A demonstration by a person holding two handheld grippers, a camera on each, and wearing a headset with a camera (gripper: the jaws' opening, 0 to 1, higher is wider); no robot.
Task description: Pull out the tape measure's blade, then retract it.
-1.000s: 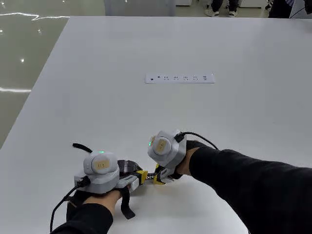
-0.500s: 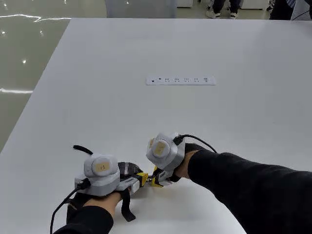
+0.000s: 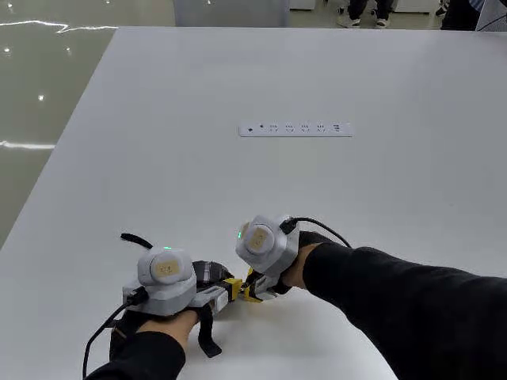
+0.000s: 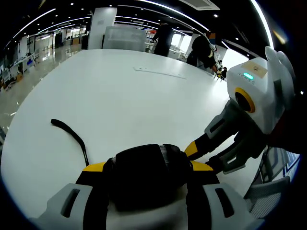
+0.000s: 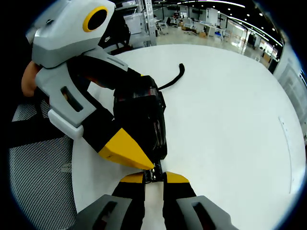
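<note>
A black tape measure (image 3: 204,273) lies near the table's front edge, and my left gripper (image 3: 215,291) is shut on its body. In the left gripper view the case (image 4: 146,175) sits between the yellow-tipped jaws of my left gripper (image 4: 146,167). My right gripper (image 3: 250,291) comes in from the right, tips meeting the case's front. In the right gripper view my right gripper (image 5: 154,178) is shut on the small metal hook of the blade (image 5: 154,173) at the mouth of the case (image 5: 139,120). No blade length shows outside the case. The tape's black strap (image 3: 133,239) trails left.
A white power strip (image 3: 295,129) lies flat at the table's middle, also far off in the left gripper view (image 4: 158,72). The white table (image 3: 238,182) stretches far ahead, with its left edge (image 3: 59,142) above a glossy floor. Mesh chair fabric (image 5: 33,158) sits below the table's edge.
Almost nothing: the right gripper has edged a little left toward the tape measure. The left gripper and the case stay put.
</note>
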